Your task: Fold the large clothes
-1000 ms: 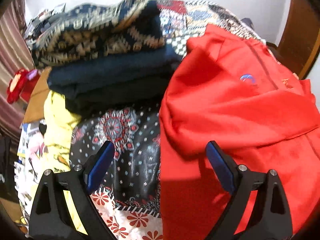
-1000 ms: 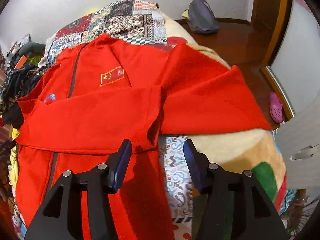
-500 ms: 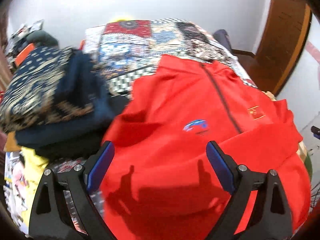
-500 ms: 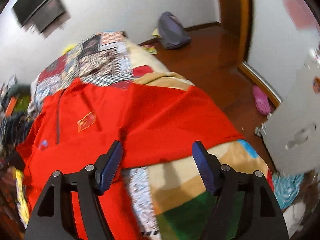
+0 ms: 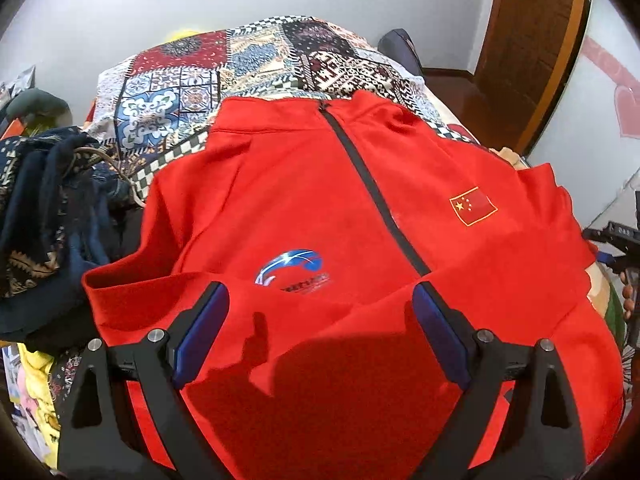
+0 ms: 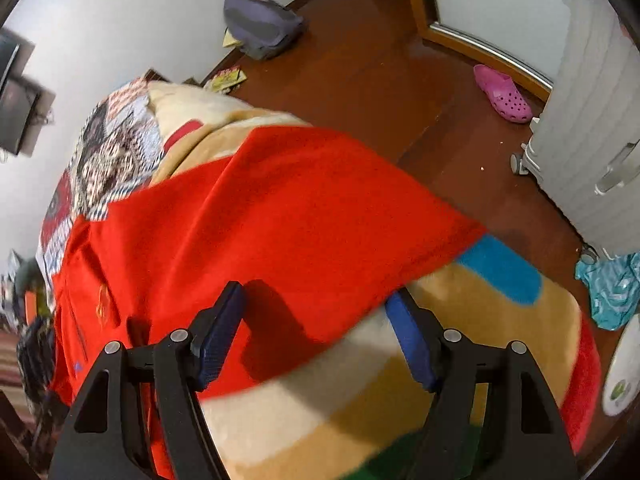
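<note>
A red fleece zip-front jacket (image 5: 320,208) lies face up on a bed, its stand-up collar pointing away from the left gripper (image 5: 320,332) and its dark zipper (image 5: 372,192) running the garment's long axis from collar toward the jaws. One sleeve is folded across the chest just ahead of the left jaws, which stand wide apart over the cloth, gripping nothing. A blue-and-white swirl logo (image 5: 294,270) sits between the blue-padded fingers (image 5: 200,332) and slightly beyond them; a small red flag patch with yellow stars (image 5: 473,205) lies farther off, to the right of the zipper. Beyond the collar spreads a patchwork-print bedspread (image 5: 192,80) of tiles and checks. To the left of the jaws sits a heap of dark navy patterned knitwear (image 5: 44,208), its edge apparently touching the jacket's shoulder, though the fold there is hard to read.

The right gripper (image 6: 316,336) hovers with jaws spread and empty above the jacket's other sleeve (image 6: 304,216), a smooth red panel stretching away to the right across a plush cream blanket (image 6: 340,400) banded in blue, red and green. Past that, on the brown wooden floor (image 6: 380,68), lie a pink perforated clog (image 6: 503,93) and a slumped grey backpack (image 6: 260,24).
</note>
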`<act>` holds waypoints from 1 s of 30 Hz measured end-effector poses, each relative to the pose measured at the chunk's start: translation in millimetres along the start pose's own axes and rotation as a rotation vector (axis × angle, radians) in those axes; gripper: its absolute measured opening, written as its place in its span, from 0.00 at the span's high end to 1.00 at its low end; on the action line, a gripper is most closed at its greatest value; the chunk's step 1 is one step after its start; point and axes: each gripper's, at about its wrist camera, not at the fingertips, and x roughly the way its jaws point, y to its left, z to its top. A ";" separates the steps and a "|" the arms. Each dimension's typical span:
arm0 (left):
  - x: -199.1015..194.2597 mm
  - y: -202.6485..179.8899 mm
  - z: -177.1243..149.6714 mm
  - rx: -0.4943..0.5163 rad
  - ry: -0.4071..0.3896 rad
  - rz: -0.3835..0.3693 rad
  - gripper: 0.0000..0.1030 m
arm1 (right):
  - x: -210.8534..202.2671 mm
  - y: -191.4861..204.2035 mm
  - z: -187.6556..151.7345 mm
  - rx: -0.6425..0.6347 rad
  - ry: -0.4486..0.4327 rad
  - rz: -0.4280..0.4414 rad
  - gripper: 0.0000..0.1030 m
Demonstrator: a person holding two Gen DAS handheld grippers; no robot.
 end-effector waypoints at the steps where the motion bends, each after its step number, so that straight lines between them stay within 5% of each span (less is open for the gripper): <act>1: 2.7 0.0 -0.1 -0.002 0.005 -0.003 0.10 | 3.2 -0.5 2.9 0.004 -0.009 0.001 0.31; 6: 11.6 0.6 -3.7 -0.009 0.022 0.007 0.10 | 18.0 -1.9 16.9 0.024 -0.048 -0.026 0.33; 9: 11.3 4.1 -6.4 -0.015 0.025 0.008 0.10 | 13.9 8.8 21.4 -0.005 -0.087 -0.050 0.57; 11: 10.1 6.3 -7.7 -0.021 0.025 0.010 0.10 | 9.6 17.0 22.6 -0.040 -0.104 -0.065 0.84; 12: 9.5 7.0 -8.0 -0.024 0.024 0.010 0.10 | 5.0 24.1 21.9 -0.066 -0.120 -0.082 0.88; 25: -38.2 25.6 -7.6 -0.054 -0.059 0.005 0.10 | -98.0 138.6 -4.7 -0.421 -0.399 0.005 0.92; 30: -57.3 33.1 -10.8 -0.068 -0.092 -0.011 0.10 | -115.8 194.1 -37.3 -0.569 -0.388 0.118 0.92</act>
